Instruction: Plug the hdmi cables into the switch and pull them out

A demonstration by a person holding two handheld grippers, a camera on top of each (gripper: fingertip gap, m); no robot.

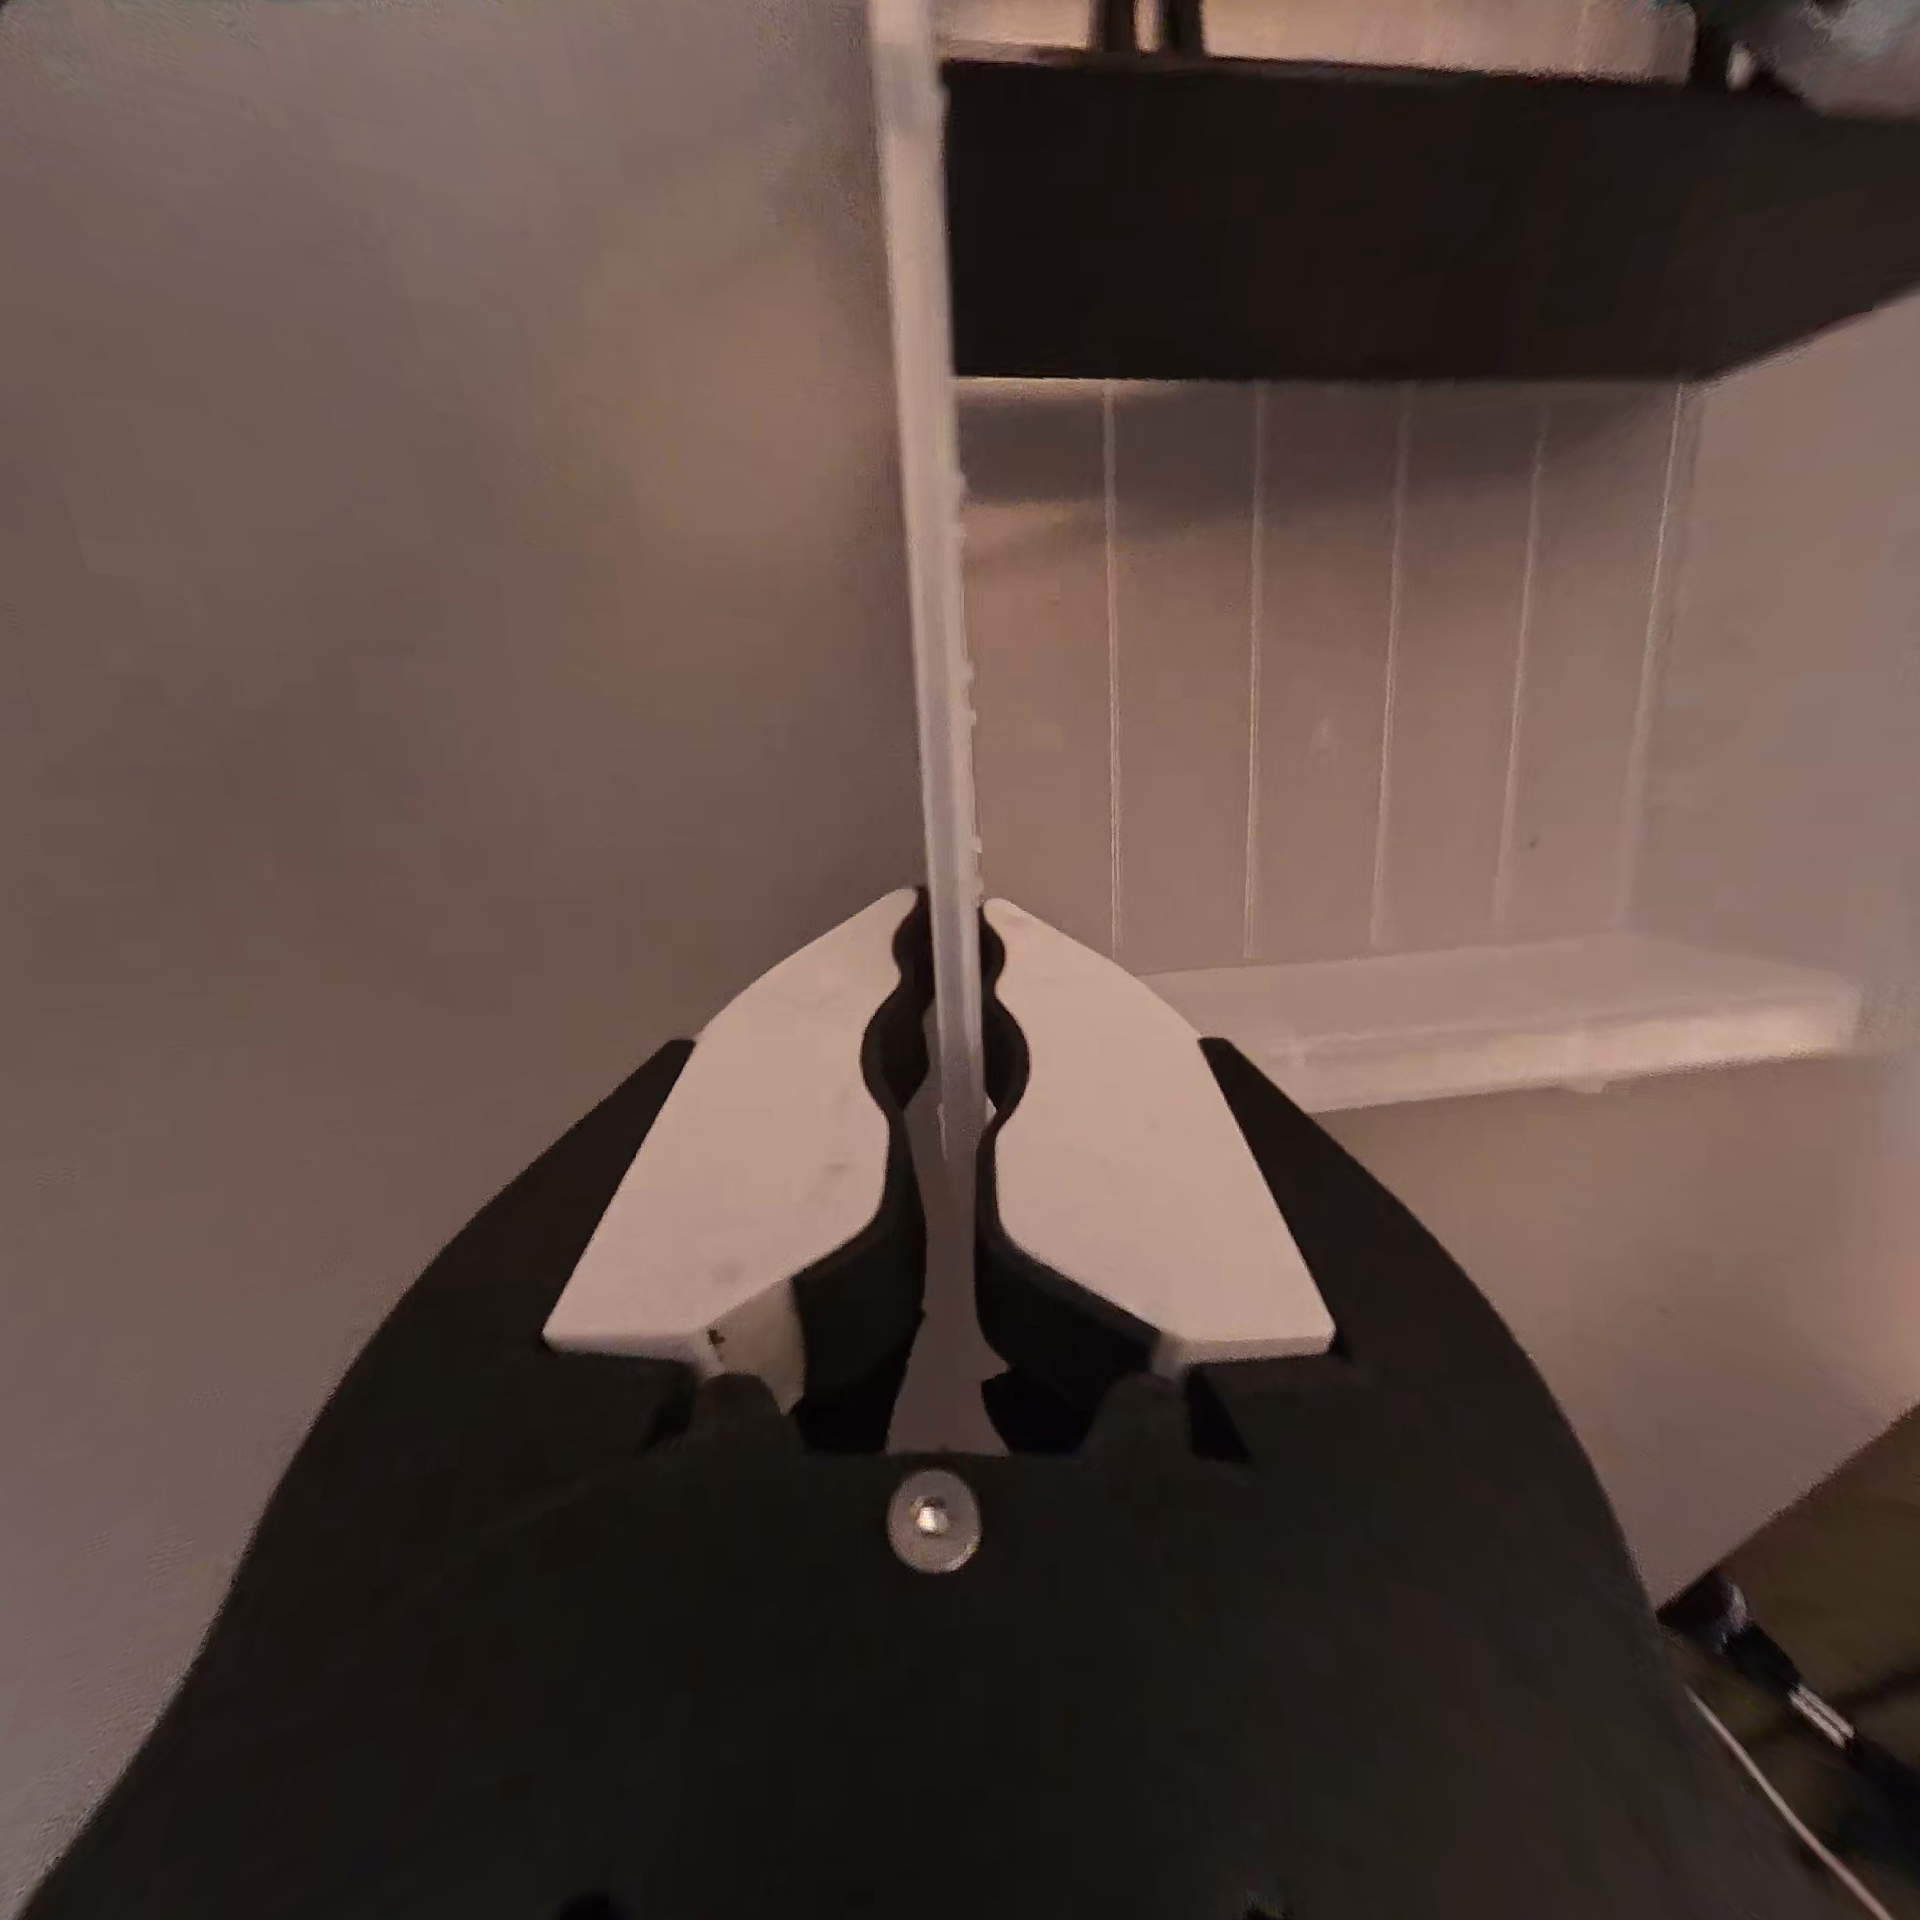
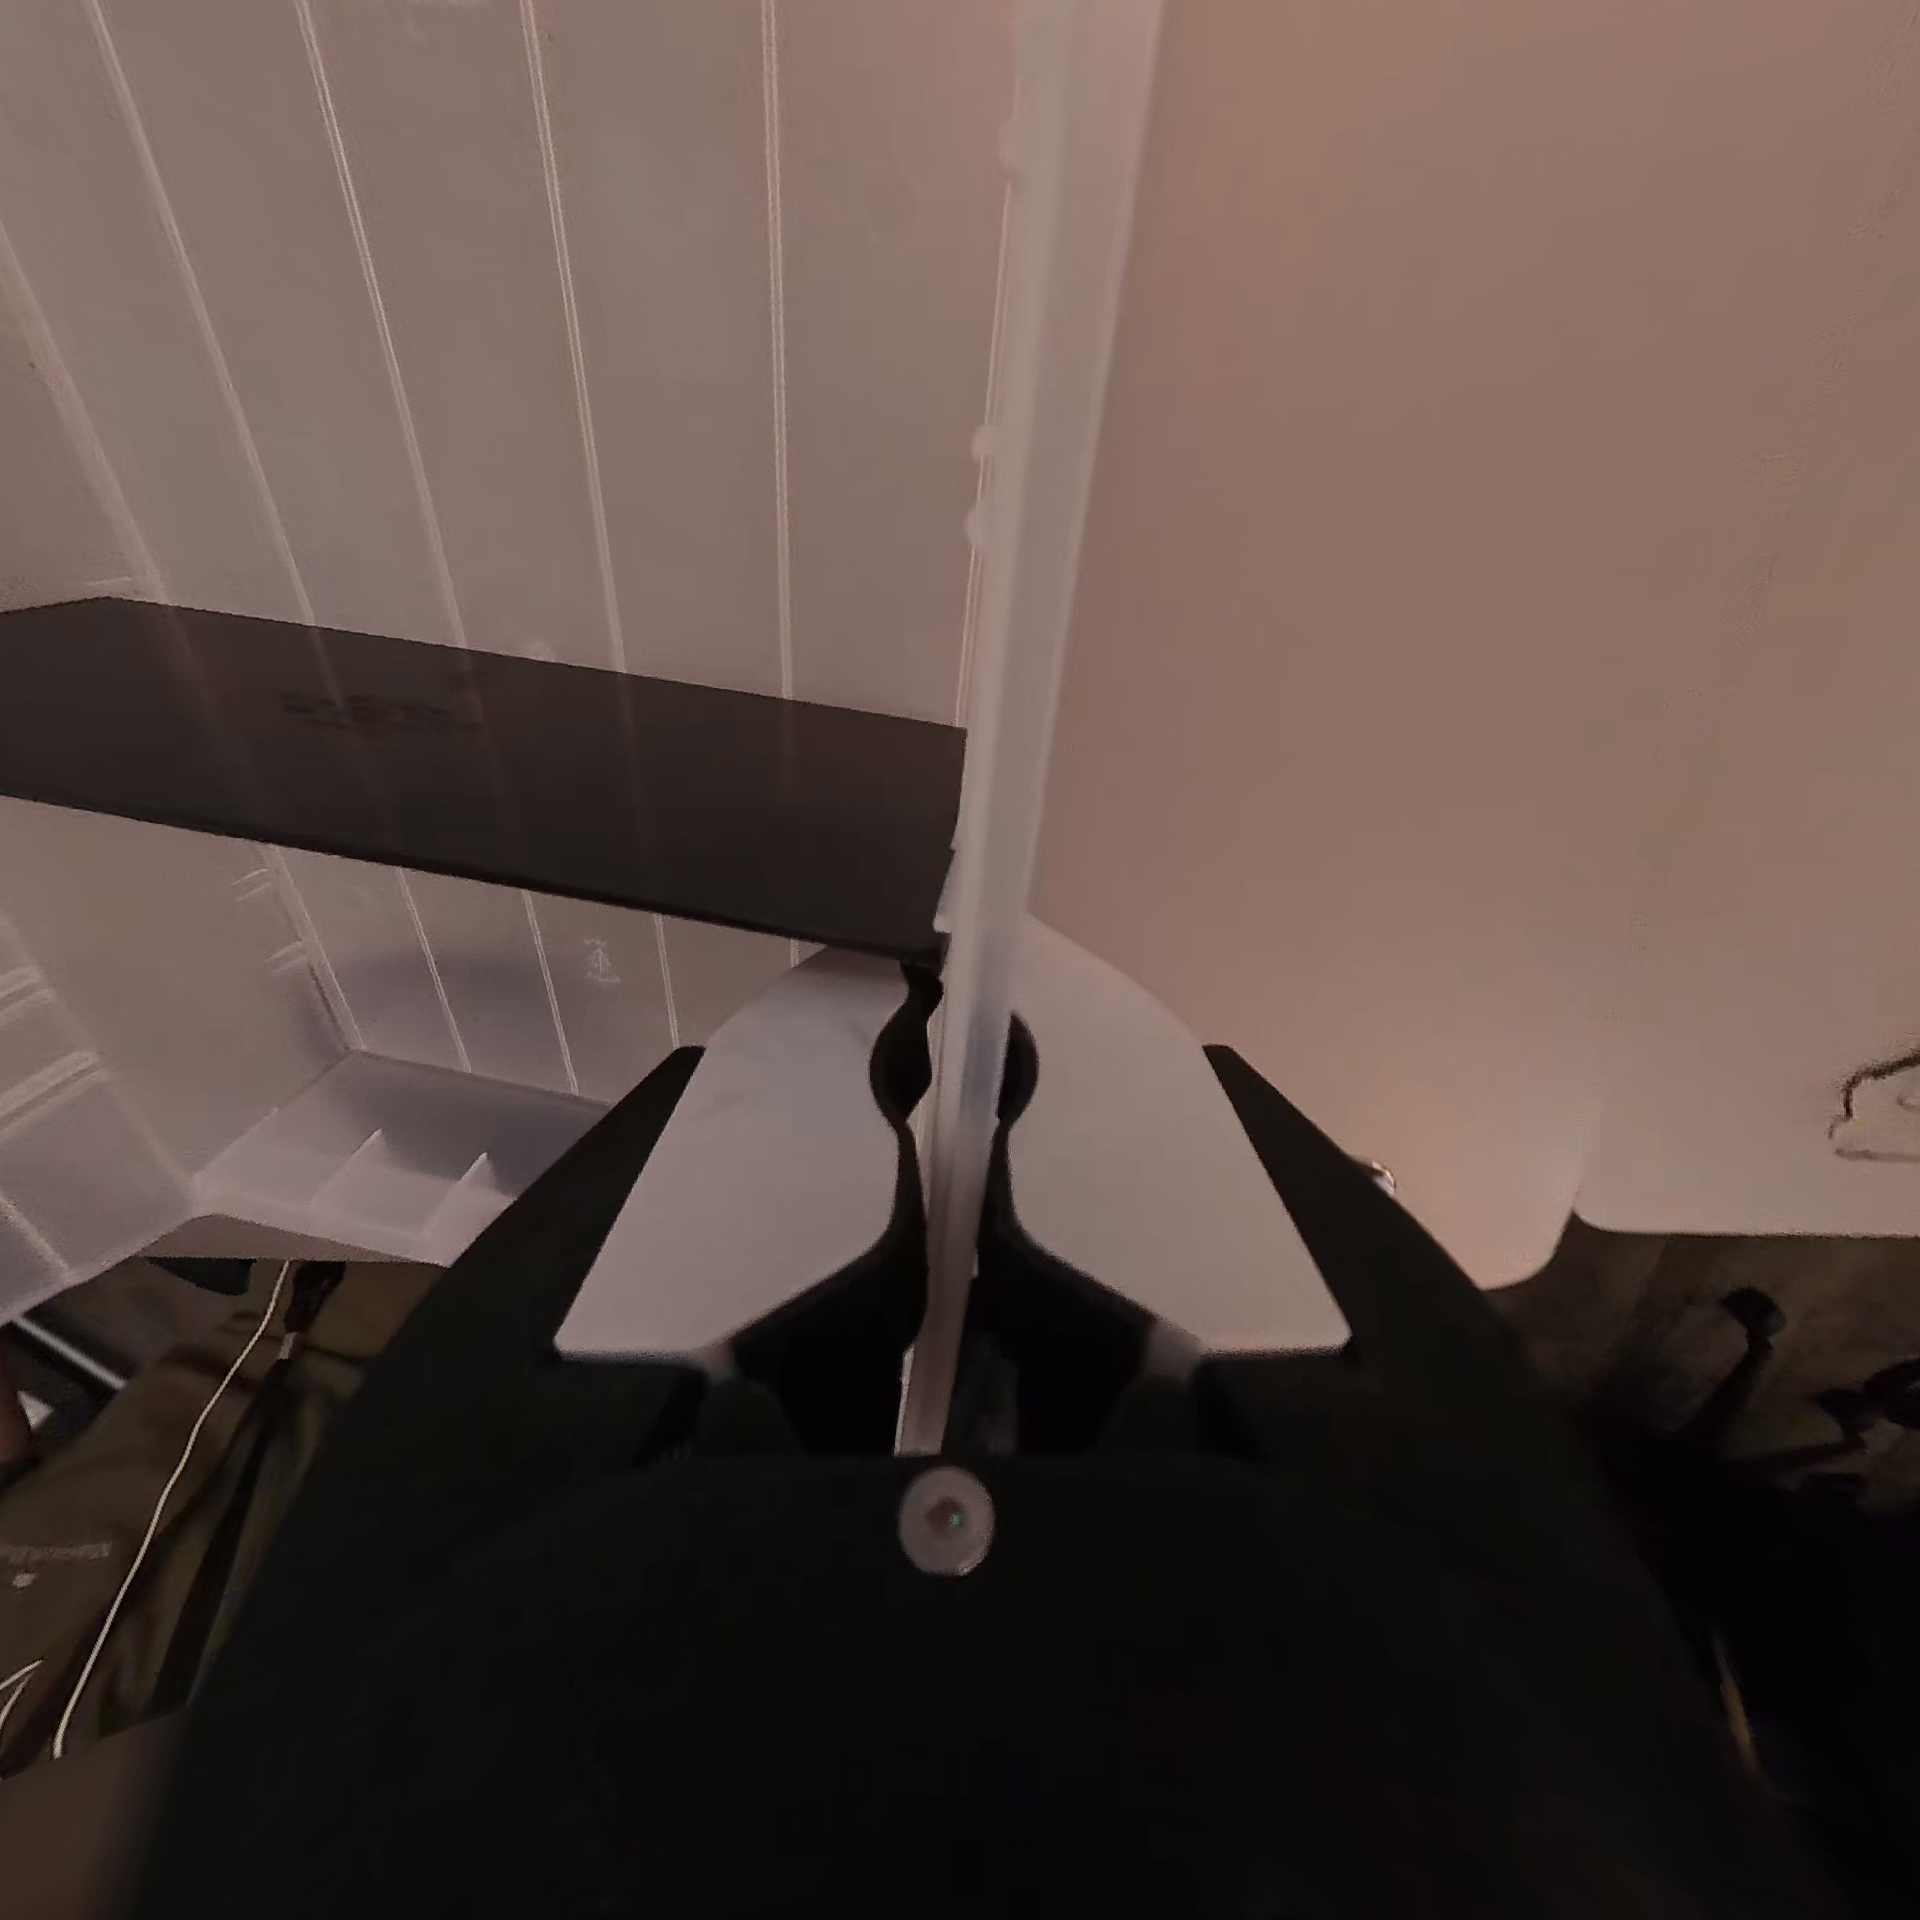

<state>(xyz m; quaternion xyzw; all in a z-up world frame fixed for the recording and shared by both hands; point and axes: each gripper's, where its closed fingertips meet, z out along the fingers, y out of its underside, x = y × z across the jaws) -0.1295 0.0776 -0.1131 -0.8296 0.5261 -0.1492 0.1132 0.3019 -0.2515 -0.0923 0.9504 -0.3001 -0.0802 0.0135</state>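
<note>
Black and flat, the switch (image 2: 499,758) lies inside a clear ribbed plastic bin (image 2: 364,364), its long axis crosswise to both wrist views and one short end butting the bin's translucent rim (image 2: 1023,623). On that rim we hold both tools: the left gripper (image 1: 951,914) and right gripper (image 2: 961,987) each have jaws pinching the thin edge. Outside the rim lies a pale tabletop (image 2: 1507,623); past the bin, a white cord (image 2: 197,1455) trails below.
</note>
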